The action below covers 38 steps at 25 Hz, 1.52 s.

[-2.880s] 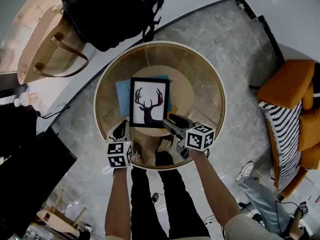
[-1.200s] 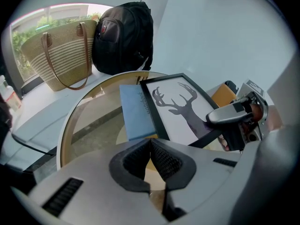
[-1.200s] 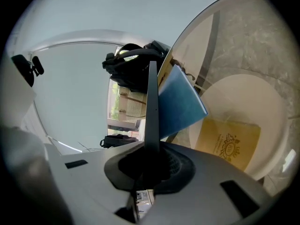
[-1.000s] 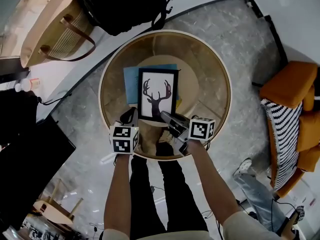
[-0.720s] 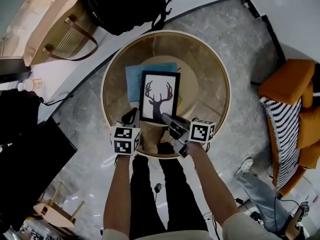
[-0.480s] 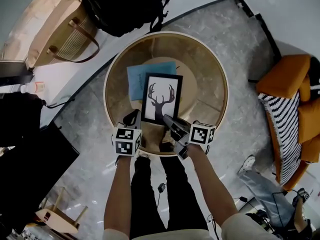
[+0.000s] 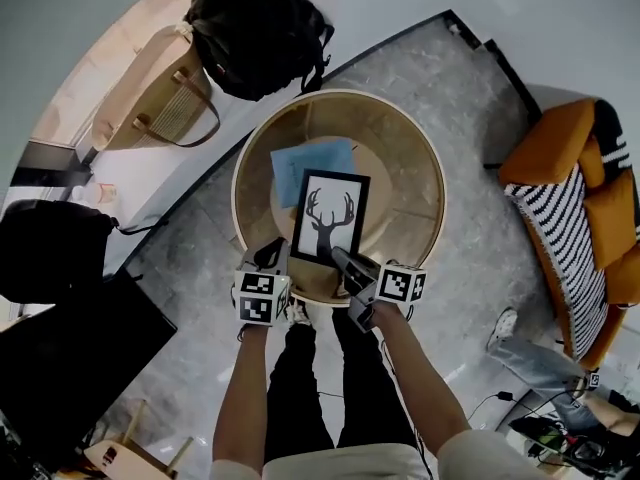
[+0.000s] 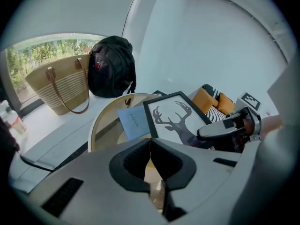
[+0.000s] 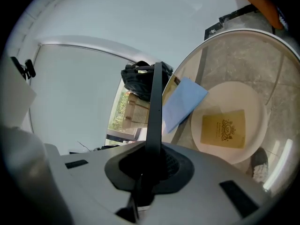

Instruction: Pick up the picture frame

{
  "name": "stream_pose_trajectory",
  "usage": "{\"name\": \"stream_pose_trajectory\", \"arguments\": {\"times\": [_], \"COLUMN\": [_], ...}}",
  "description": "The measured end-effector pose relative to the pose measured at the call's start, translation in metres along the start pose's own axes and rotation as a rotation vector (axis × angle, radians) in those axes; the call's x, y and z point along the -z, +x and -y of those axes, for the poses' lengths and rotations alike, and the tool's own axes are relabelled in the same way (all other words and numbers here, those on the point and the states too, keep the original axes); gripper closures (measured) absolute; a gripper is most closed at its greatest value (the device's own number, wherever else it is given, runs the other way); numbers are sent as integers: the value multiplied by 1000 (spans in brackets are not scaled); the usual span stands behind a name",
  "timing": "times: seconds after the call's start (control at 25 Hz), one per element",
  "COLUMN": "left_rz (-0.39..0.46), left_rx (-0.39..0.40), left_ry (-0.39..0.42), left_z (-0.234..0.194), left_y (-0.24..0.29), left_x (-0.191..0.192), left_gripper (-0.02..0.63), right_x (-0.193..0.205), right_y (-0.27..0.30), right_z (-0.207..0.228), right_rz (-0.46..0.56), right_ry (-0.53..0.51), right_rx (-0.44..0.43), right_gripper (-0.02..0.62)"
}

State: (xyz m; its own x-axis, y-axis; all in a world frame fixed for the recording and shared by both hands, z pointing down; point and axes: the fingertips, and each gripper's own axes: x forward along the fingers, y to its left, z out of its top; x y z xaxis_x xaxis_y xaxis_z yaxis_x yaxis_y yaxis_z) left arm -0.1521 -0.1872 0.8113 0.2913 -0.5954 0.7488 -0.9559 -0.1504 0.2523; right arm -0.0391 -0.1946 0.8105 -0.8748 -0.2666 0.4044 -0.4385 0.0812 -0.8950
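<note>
My right gripper (image 7: 342, 259) fingers clench the black deer picture frame's (image 7: 330, 218) edge; left gripper (image 7: 275, 258) fingers pressed together, empty. Lifting step, I judge: next, raise it level.

Nothing here reads clearly.
The gold card (image 9: 223, 129) bears a crest over print too small to read; the blue sheet (image 8: 132, 122) carries one short word, possibly handwritten, illegible; the left claw (image 7: 272, 256) and right claw (image 7: 340, 258) show only square coded markers.
</note>
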Motion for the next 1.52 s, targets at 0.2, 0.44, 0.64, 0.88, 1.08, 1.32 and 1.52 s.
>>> {"name": "stream_pose_trajectory", "arguments": {"times": [0.2, 0.44, 0.64, 0.88, 1.08, 1.32, 1.52], "left_rz": [14, 46, 82, 117, 146, 174, 168], "left_rx": [11, 28, 38, 61, 87, 119, 149], "left_ry": [17, 1, -20, 3, 24, 80, 145], "left_z": [5, 16, 36, 66, 87, 107, 120], "left_y": [-50, -100, -146, -199, -231, -255, -267], "left_x": [-11, -30, -42, -56, -65, -78, -75], "left_gripper": [584, 584, 584, 584, 584, 584, 584], "right_x": [7, 12, 22, 32, 50, 64, 72], "right_y": [-14, -28, -55, -87, -113, -131, -138], "right_z": [-46, -97, -137, -188, -220, -242, -257], "right_rz": [41, 69, 103, 157, 189, 208, 200], "right_ry": [-8, -19, -17, -32, -46, -68, -106], "right_rx": [3, 8, 16, 0, -15, -35, -49], "right_gripper": [546, 546, 546, 546, 546, 546, 546]}}
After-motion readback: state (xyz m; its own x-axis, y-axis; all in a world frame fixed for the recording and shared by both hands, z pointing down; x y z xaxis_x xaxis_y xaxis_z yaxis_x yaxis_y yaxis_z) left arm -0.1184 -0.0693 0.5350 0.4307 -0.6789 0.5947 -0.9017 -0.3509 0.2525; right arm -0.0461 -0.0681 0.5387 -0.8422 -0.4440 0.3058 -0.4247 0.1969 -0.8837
